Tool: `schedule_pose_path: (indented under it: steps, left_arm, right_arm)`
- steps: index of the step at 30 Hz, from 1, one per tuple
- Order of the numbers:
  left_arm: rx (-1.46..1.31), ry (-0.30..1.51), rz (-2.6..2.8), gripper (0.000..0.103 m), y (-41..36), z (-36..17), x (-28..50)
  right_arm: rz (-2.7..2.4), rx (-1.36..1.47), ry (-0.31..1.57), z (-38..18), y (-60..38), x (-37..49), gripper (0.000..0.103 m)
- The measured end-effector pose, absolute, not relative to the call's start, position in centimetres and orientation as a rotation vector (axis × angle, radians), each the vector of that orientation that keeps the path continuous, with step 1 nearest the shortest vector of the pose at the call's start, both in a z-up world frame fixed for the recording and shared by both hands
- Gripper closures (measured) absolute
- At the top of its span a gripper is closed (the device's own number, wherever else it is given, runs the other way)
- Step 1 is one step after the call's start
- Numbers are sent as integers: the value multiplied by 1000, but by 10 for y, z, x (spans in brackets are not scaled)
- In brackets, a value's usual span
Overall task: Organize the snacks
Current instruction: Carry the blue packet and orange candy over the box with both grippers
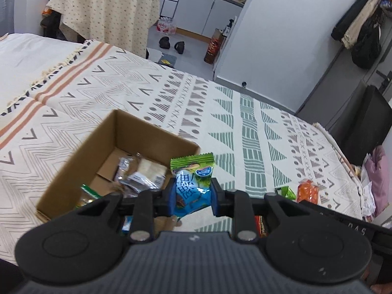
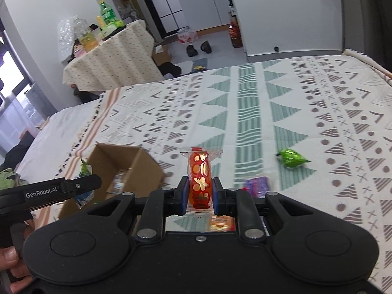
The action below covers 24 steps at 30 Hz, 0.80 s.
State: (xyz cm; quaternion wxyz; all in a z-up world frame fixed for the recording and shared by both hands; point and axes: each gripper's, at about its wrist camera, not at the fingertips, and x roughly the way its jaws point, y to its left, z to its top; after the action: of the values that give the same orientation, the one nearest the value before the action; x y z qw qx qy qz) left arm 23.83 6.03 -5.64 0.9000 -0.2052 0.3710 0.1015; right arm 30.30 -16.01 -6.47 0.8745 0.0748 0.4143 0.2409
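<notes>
My left gripper [image 1: 192,197] is shut on a green and blue snack packet [image 1: 192,183], held above the near right corner of an open cardboard box [image 1: 103,134] on the patterned bedspread. The box holds several wrapped snacks [image 1: 139,174]. My right gripper [image 2: 201,196] is shut on a red and gold snack packet [image 2: 200,183], held above the bedspread to the right of the box [image 2: 147,164]. The left gripper's body [image 2: 49,192] shows at the left of the right wrist view. A green wrapped snack [image 2: 291,158] and a purple packet [image 2: 257,183] lie loose on the bedspread.
An orange packet [image 1: 307,192] and a small green packet [image 1: 286,192] lie on the bedspread [image 1: 220,103] right of my left gripper. Beyond the bed stand a cloth-covered table with bottles [image 2: 110,56], shoes on the floor [image 2: 198,47] and white cabinets [image 1: 208,12].
</notes>
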Motion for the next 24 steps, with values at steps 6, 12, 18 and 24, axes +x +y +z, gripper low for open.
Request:
schedule_pose_path:
  steps: [6,12,18,24]
  left_arm:
    - [-428,742,228,78,79,-50,229]
    - [-432,719,246,79,98,-44,221]
    - [-442,704,264,80,118,-43,216]
    - [-466,712,278,80,137,-47,215]
  right_arm:
    - [538,154,860,-57,-133,297,84]
    - [567,154,855,-51,-108,293,84]
    - [587,146,856,-49,-84,290,84]
    - [597,139,868,-51,-64,288,84]
